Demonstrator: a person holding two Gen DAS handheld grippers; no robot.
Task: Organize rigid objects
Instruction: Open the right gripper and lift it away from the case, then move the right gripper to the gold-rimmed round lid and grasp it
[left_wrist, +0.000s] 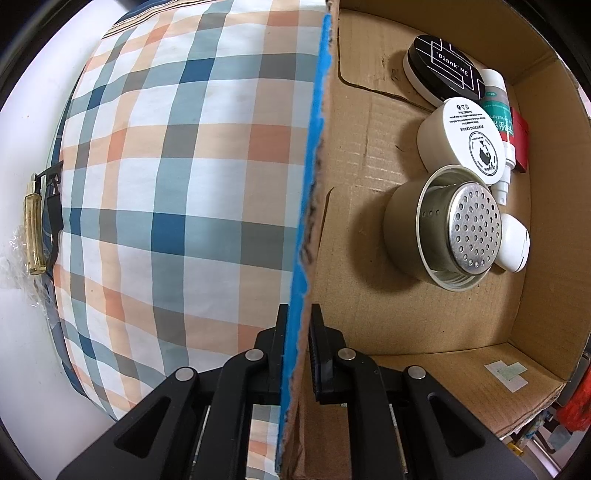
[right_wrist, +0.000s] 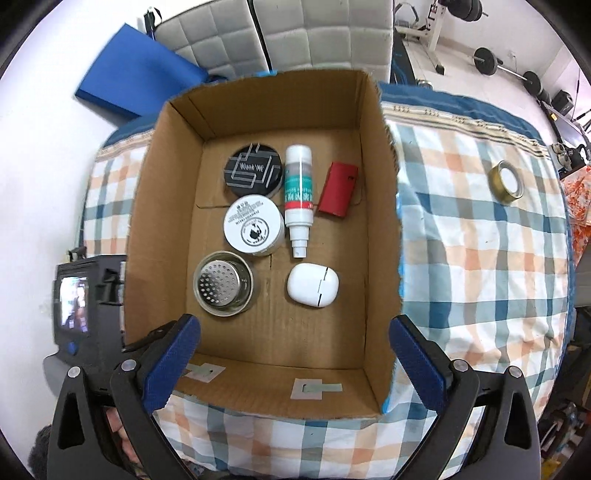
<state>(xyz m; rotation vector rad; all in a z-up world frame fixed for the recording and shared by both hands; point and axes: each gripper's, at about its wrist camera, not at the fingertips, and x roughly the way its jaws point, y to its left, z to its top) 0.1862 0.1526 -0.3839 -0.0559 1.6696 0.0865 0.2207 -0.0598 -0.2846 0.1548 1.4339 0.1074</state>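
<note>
The left gripper (left_wrist: 298, 354) has its two black jaws closed on the cardboard box wall (left_wrist: 301, 258), pointing to 12 o'clock. The right gripper (right_wrist: 293, 354) has its blue-padded jaws spread wide, holding nothing.

My left gripper (left_wrist: 297, 354) is matte black with ribbed pads and silver pivot rivets, while my right gripper (right_wrist: 295, 354) has black linkage arms, blue textured fingertips (right_wrist: 415, 363) and matching rivets.

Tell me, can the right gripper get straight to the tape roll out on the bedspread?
Probably yes. The right gripper is open and empty above the cardboard box, and the tape roll lies alone on the plaid bedspread, nothing covering it.
</note>
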